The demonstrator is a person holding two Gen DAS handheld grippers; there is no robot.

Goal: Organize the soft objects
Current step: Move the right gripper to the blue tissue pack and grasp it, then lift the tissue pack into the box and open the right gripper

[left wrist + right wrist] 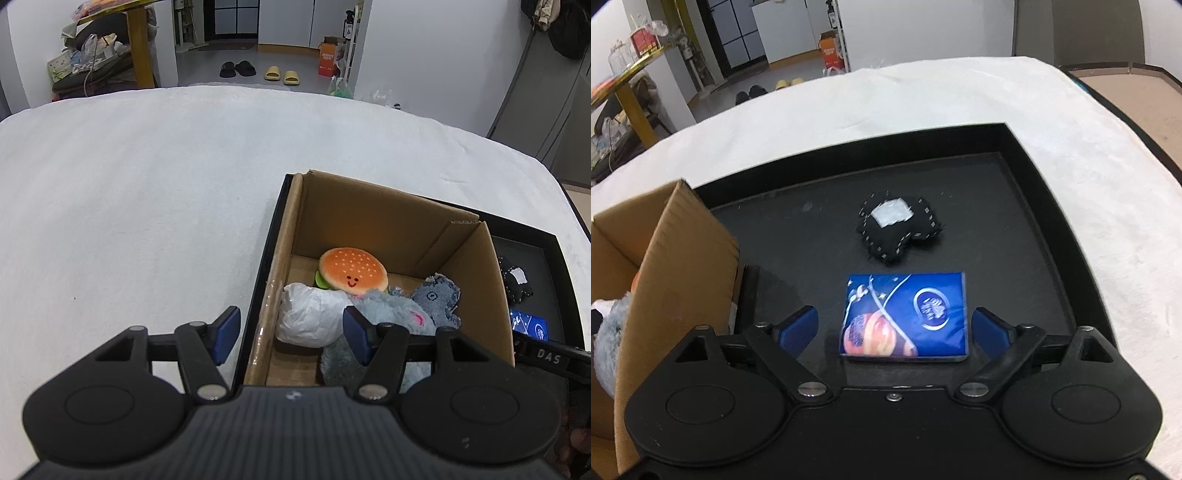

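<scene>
The left tongs (291, 334) were wide open over the near left wall of the cardboard box (373, 210), holding nothing. Inside lay a burger toy (352, 273) and a gray plush (391, 317). The right tongs (895, 330) were wide open around the blue packet (905, 315) on the black tray (1015, 192), not touching it.

A: What do the two handheld tools look like?

B: The left black plastic two-finger gripper (291, 332) has a ribbed dark grey body with a small pale mark at its centre. Two round black discs with raised circles flank it, and silver rivets pin the black linkage bars. Its fingers carry blue textured rubber pads (226, 332).

A: And the other?

B: The right black plastic two-finger gripper (895, 328) has the same build: smooth black body, one silver screw at the centre, silver pivot pins, and blue ribbed pads (796, 330).

A: Any lettering?

B: White letters "DAS" on a black bar (550, 357) in the left wrist view.
</scene>
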